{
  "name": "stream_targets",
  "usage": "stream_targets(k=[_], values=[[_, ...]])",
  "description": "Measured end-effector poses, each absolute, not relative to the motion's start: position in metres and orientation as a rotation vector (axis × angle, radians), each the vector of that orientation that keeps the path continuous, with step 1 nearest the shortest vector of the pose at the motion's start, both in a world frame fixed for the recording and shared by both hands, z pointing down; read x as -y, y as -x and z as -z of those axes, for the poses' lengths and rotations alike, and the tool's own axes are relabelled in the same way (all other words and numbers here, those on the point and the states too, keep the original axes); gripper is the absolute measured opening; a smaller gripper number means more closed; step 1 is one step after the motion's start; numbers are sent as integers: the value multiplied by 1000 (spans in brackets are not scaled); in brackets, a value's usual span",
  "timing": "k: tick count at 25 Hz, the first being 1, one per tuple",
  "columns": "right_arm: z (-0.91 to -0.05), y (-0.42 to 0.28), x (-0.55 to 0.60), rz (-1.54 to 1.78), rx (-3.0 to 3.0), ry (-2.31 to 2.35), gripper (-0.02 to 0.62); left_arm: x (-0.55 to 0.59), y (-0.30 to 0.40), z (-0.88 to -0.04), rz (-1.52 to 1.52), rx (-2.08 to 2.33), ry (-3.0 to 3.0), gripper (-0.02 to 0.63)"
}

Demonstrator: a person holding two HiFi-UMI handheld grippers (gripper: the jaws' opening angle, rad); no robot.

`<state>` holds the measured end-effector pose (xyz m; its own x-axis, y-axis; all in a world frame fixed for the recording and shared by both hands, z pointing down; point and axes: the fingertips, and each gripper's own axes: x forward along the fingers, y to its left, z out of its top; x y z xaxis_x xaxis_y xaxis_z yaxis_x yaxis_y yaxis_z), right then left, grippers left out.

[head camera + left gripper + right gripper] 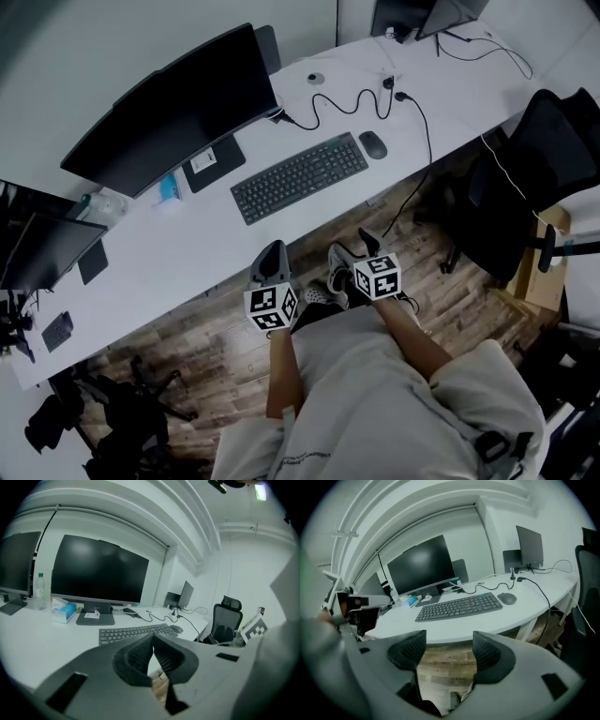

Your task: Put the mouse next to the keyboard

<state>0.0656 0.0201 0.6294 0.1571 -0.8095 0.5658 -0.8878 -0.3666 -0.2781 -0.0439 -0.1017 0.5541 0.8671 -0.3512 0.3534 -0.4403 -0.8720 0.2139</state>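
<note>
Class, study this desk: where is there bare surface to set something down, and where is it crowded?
Widest bare patch: the desk left of the keyboard, bordered by the tissue box and the near edge. Another lies right of the mouse, past the black cable. Crowded: behind the keyboard, by the monitor stand and wavy cable.

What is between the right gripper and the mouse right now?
Nothing visible. The right gripper, open and empty, hangs off the front of the desk. Only bare surface lies before the mouse, which sits beside the keyboard.
</note>
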Motion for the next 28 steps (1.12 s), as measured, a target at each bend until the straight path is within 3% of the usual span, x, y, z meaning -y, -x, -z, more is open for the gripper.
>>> stream_targets(k=[14, 19, 28], values=[[-604, -56, 5, -728, 1747, -2272, 305, 111, 52, -543, -405, 586, -2803, 23], [-595, -70, 19, -663, 1759, -2287, 262, 125, 55, -540, -388, 622, -2798, 23], [-591, -63, 40, -603, 1791, -2244, 130, 138, 54, -539, -377, 636, -2795, 23]])
